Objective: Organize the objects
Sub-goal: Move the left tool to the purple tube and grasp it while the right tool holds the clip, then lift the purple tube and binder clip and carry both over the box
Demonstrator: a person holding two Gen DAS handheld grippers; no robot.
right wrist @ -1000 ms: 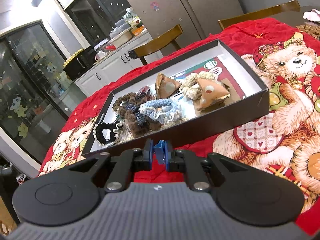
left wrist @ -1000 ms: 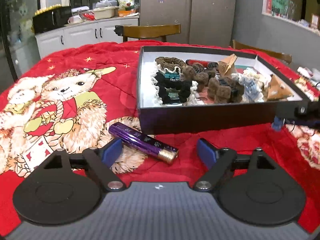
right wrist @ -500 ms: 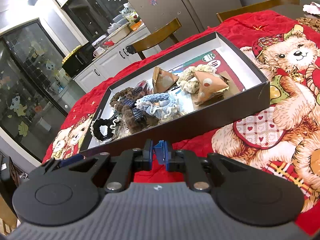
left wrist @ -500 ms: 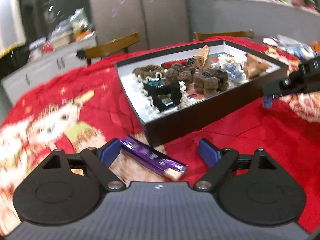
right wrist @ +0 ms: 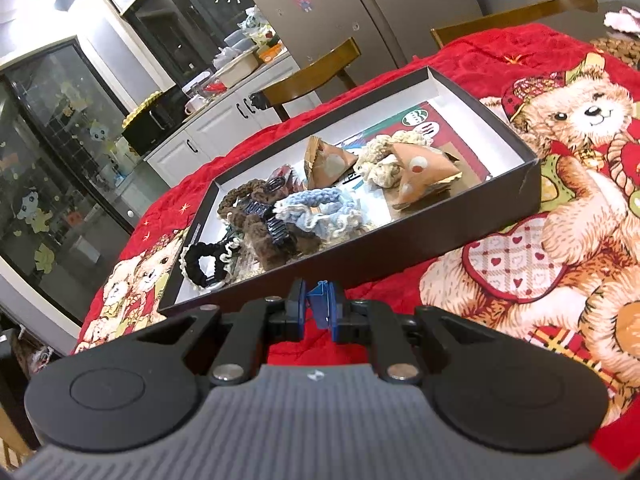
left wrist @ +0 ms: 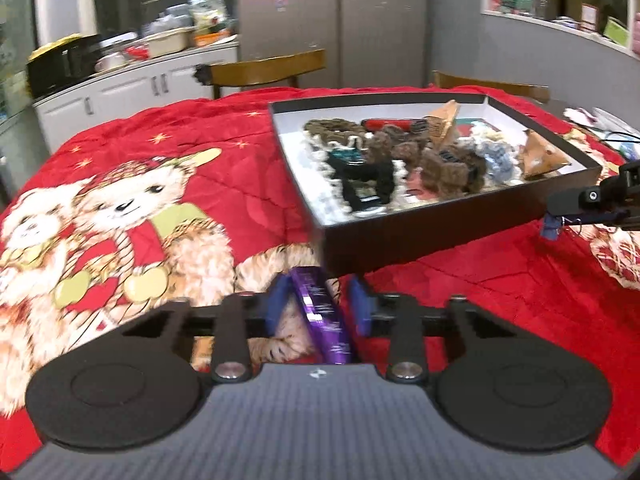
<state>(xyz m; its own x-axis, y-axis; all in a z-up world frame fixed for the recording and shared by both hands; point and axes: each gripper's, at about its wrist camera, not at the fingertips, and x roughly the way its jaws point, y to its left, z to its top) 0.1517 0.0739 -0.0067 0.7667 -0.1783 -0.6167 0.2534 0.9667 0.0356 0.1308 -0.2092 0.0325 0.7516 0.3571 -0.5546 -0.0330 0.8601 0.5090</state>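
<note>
Both grippers are working low: left gripper (left wrist: 319, 305), fingers part-spread, is straddling the glossy purple tube (left wrist: 322, 320) lying beside the black cardboard box (left wrist: 420, 240), seemingly for boxing; right gripper (right wrist: 317, 309), fingers nearly together around a small blue scrap, is waiting.

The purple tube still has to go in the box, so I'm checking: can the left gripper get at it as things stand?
Probably yes. The purple tube lies on the red blanket between the left gripper's blue fingers, nothing covering it. The black box sits just beyond, clear of the jaws, which haven't visibly clamped.

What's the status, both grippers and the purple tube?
Left gripper open, straddling purple tube on blanket. Right gripper shut, empty. Black box wall directly ahead of tube.
</note>
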